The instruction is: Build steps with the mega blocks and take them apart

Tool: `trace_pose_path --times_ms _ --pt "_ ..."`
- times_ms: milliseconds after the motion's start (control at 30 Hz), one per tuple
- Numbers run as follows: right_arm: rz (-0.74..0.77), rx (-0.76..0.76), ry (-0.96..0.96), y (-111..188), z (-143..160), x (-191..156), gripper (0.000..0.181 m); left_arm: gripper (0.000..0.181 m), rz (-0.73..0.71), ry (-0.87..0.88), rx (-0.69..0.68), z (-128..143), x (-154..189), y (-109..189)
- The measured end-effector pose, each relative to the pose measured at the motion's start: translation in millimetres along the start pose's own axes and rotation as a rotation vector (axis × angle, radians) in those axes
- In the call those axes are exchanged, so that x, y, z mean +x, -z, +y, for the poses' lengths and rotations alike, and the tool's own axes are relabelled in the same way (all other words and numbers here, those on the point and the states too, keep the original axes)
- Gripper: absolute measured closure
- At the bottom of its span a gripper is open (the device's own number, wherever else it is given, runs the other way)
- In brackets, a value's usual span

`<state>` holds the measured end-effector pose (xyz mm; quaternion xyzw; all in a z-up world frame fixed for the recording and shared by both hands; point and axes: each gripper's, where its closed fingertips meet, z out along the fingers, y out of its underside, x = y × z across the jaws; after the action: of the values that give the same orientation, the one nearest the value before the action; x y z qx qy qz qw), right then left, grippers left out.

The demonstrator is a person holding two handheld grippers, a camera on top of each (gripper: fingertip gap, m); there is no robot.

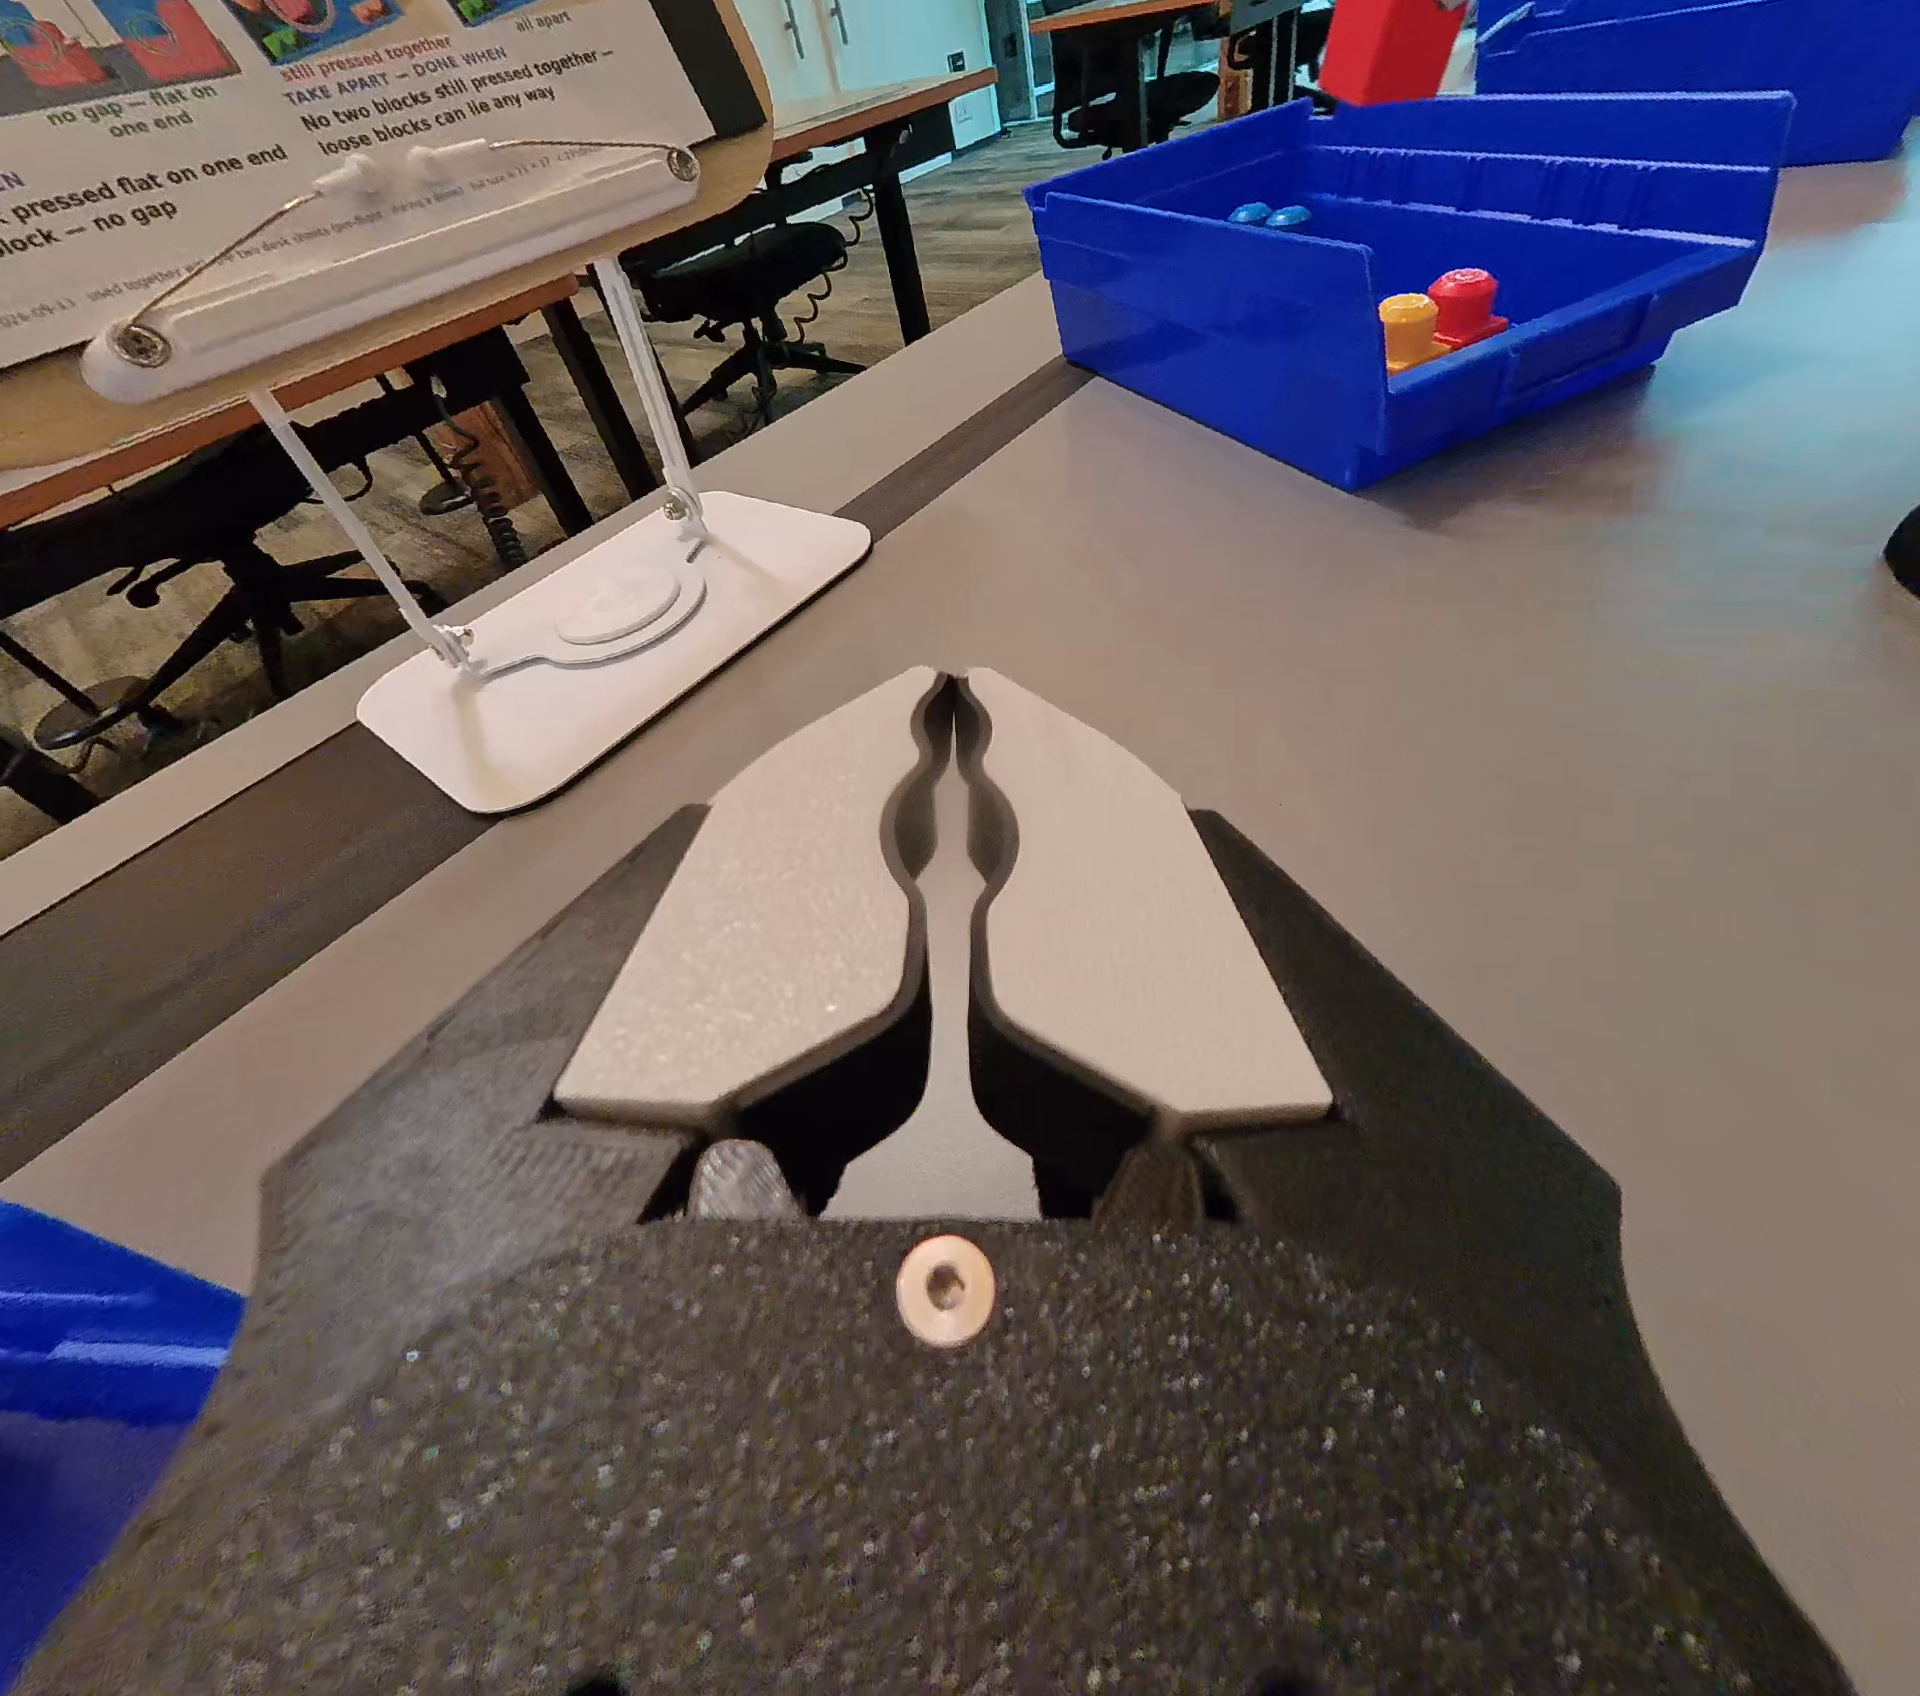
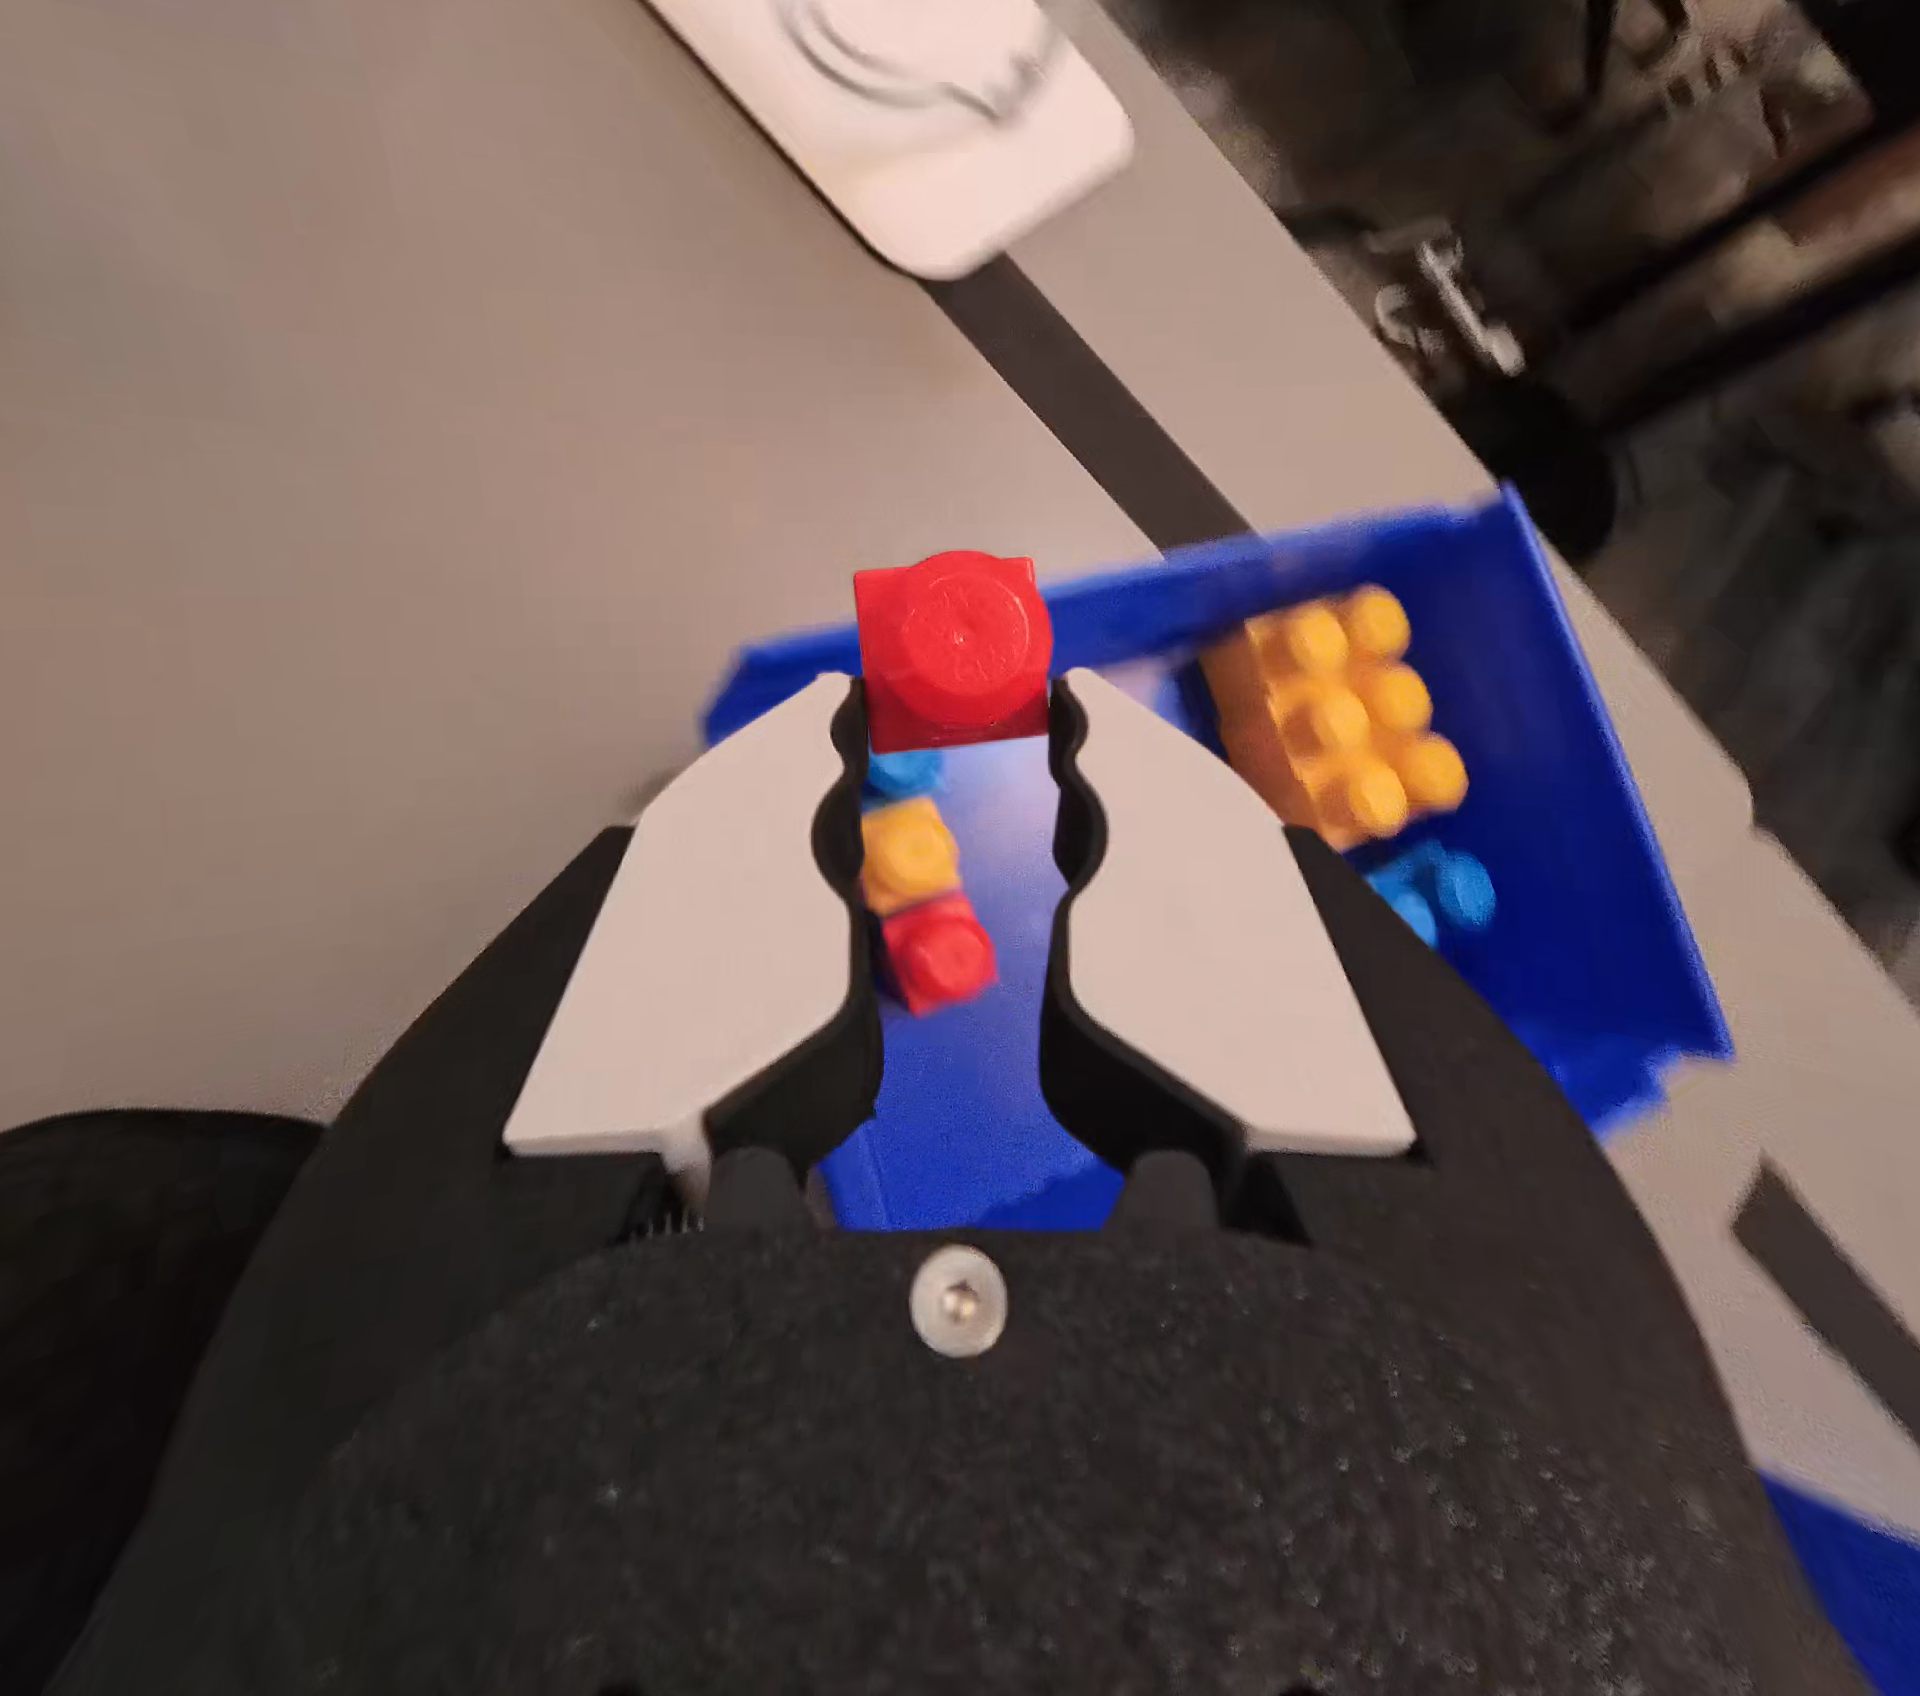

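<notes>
Left wrist view: left hand-held gripper (image 1: 951,690) closed on nothing, low over the grey tabletop (image 1: 1351,711); blue bin (image 1: 1247,337) far right. Right wrist view: right hand-held gripper (image 2: 956,696) pinches a red block (image 2: 951,654) above the bin; risk: only the fingertips hold it, so it may slip and drop.

bin (image 1: 1226,316) on table (image 1: 1351,815) | stand (image 1: 623,659) left of it — table edge | blocks (image 2: 1340,711) in bin
</notes>
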<state>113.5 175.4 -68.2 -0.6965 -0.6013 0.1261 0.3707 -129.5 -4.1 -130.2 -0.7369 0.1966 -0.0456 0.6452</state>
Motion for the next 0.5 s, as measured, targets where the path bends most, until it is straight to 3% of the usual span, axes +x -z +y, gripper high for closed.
trace_pose_path --times_ms 100,233,500 --pt "0.063 -0.115 -0.120 -9 45 39 0.148 0.181 0.004 -0.007 -0.008 2 1 -1" --pt "0.107 -0.254 -0.238 -19 96 53 0.148 0.181 0.003 -0.013 -0.015 4 1 -1" --pt "0.088 -0.451 -0.259 -20 146 23 0.148 0.181 0.024 -0.018 -0.026 5 6 -4"
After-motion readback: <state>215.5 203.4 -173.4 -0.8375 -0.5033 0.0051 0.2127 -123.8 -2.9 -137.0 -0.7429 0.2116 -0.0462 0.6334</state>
